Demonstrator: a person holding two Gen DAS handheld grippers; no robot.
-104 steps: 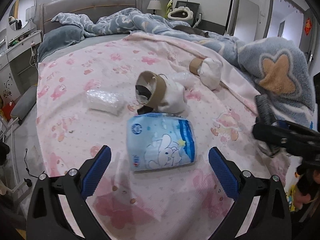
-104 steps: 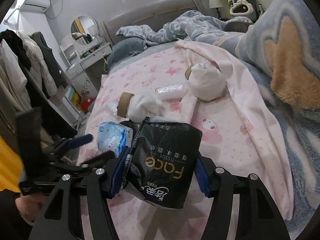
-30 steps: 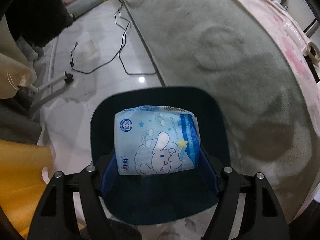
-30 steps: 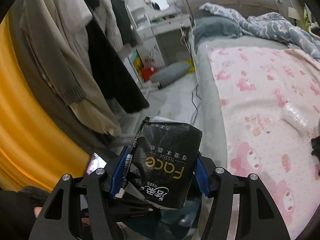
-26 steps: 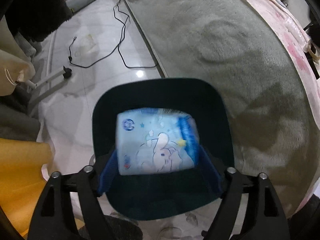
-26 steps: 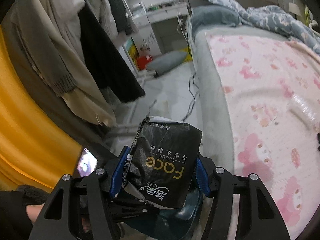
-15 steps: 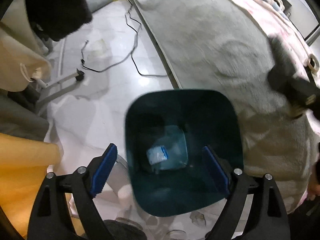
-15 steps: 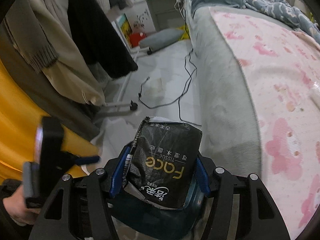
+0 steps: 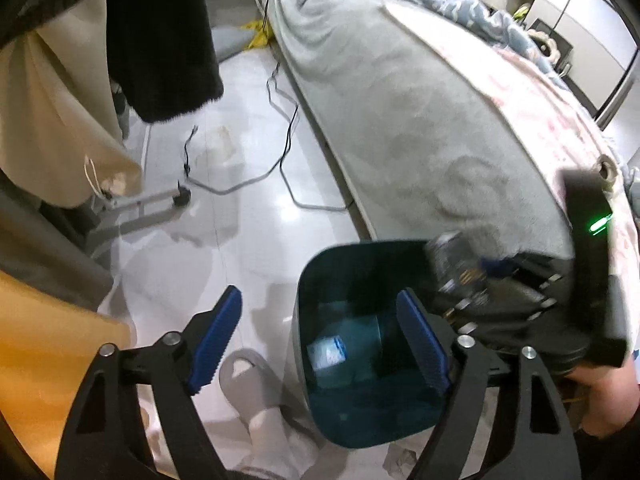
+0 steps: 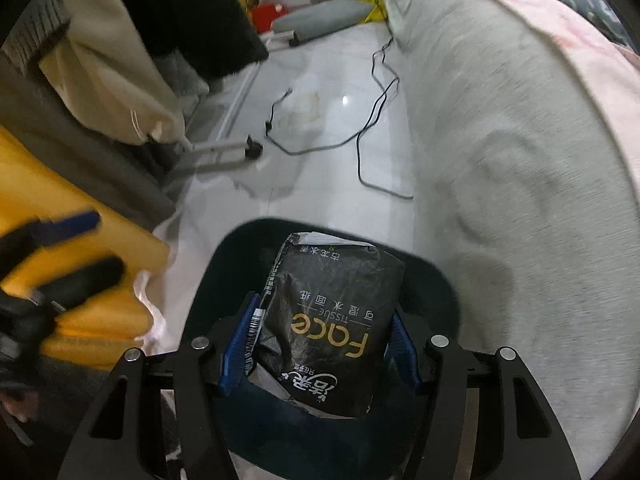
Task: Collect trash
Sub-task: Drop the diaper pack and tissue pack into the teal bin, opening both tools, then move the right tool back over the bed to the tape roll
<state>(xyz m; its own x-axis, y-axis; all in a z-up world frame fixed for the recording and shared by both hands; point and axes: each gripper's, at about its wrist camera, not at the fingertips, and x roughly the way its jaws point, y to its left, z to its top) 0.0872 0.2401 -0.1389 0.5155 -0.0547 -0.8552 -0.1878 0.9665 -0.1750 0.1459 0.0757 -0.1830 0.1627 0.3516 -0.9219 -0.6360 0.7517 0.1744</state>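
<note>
— Since a second ago the blue pack [image 9: 326, 354] has left the left gripper [image 9: 320, 336]; it now lies on the floor of the bin [image 9: 320, 268], and those fingers stand wide apart with nothing between them.

— And the other side?

— Right gripper [image 10: 320, 354] has swung from over the bed [image 10: 520, 160] to over the bin [image 10: 224, 252]. Its blue pads are closed on the black tissue pack [image 10: 332, 320], one on each long side.

— So what does the drop turn on?

— On the bin lying straight ahead of and below the right fingers. The pack's long axis runs forward along the fingers, its far end pointing out past the tips toward the bin's far rim. In the right wrist view the dark opening frames the pack on both sides and beyond the top, so I judge a release would let it fall inside rather than on the rim.

— Which gripper is nearer the opening?

— The right, I think. In the left wrist view the right gripper [image 9: 480, 276] shows blurred at the bin's bed-side rim, while the left fingers sit off toward the other side, one over the white floor [image 9: 240, 220].

— Any risk?

— The pack is soft and crumpled; it may cling to one pad and tip sideways. I can't tell how high above the rim it hangs.
</note>
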